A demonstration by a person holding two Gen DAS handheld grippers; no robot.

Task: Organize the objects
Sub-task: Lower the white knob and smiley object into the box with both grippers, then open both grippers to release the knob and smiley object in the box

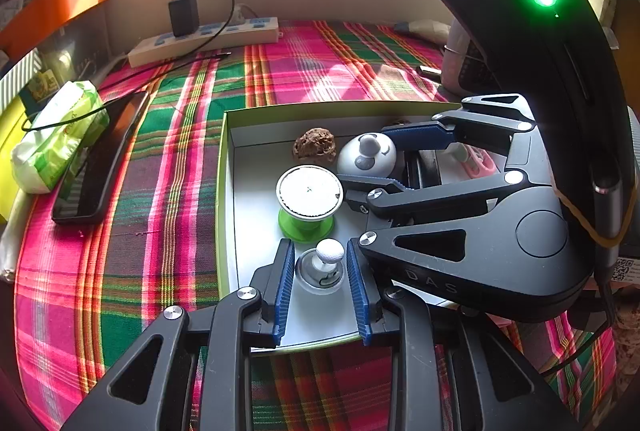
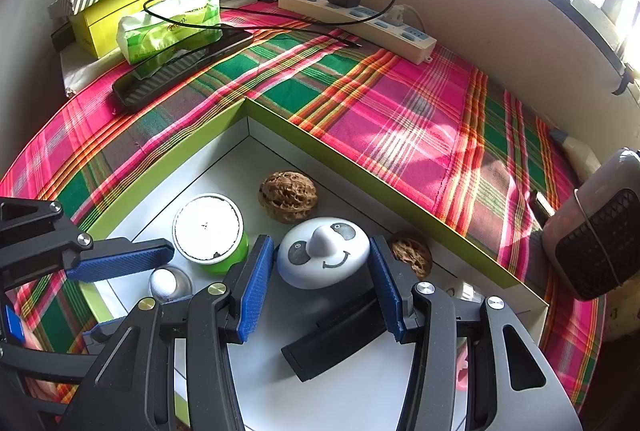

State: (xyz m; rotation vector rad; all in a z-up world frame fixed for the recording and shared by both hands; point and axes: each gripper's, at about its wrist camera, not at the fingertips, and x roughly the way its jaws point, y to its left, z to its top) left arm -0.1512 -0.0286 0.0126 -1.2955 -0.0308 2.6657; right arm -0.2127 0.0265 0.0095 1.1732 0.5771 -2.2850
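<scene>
Straddling the golf-ball knob (image 1: 329, 251) near the green-rimmed box's (image 1: 222, 167) near-left corner, the left gripper (image 1: 322, 291) stands slightly open, pads clear of it, apparently just set down. The right gripper (image 2: 320, 283) brackets the panda-face toy (image 2: 323, 257) mid-box, half open; contact is unclear.

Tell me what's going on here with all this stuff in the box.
A person is sorting small items in a green-edged box on a plaid cloth, a handheld gripper in each hand. The left gripper straddles a small white ball-topped knob, pads apparently not touching it. The right gripper brackets a white panda-faced toy. Two walnuts, a green-based round piece and a black bar lie inside.
</scene>
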